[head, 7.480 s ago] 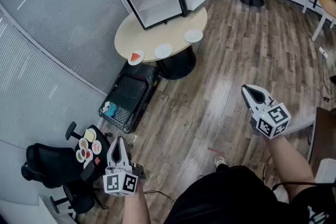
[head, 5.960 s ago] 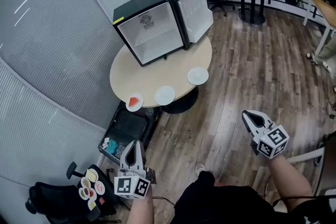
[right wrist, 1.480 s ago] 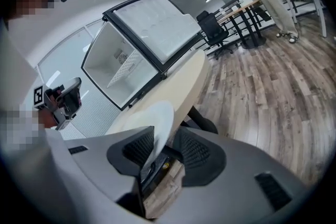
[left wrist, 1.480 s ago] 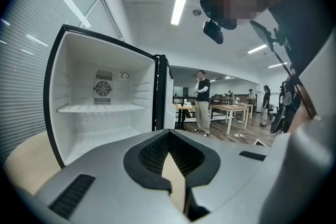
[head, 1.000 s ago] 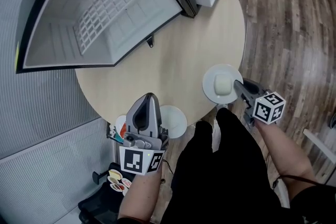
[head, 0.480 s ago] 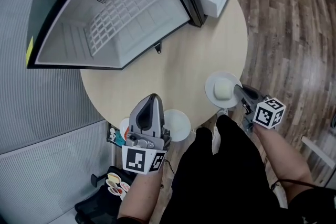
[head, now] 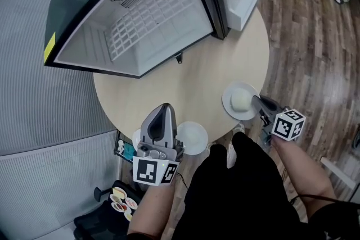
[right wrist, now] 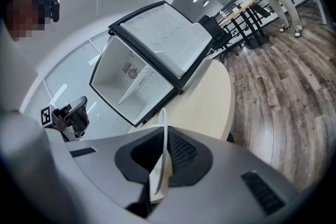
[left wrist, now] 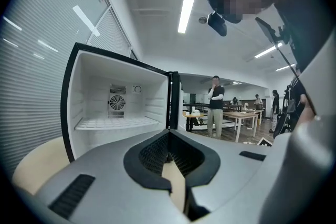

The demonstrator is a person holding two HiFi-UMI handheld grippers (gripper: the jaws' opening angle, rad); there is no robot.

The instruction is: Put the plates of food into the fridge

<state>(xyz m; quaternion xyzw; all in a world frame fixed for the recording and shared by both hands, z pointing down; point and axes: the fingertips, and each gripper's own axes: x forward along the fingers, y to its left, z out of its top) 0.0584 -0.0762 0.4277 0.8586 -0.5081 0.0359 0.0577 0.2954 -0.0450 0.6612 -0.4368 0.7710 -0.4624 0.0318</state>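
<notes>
Pinching the near rim of the plate point(head: 229, 105) by the desk point(head: 185, 87) edge, the right gripper point(head: 257, 100) just closed on it; looks light, stiff, slick, breakable, so keep it level, while the left gripper point(head: 163, 108) is closed and empty.

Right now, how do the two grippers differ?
The right gripper grips the rim of the plate holding pale food, its jaws having just been closing; the left gripper is shut on nothing. The right sits at the right edge of the table, the left at its near edge. Both point toward the open fridge.
</notes>
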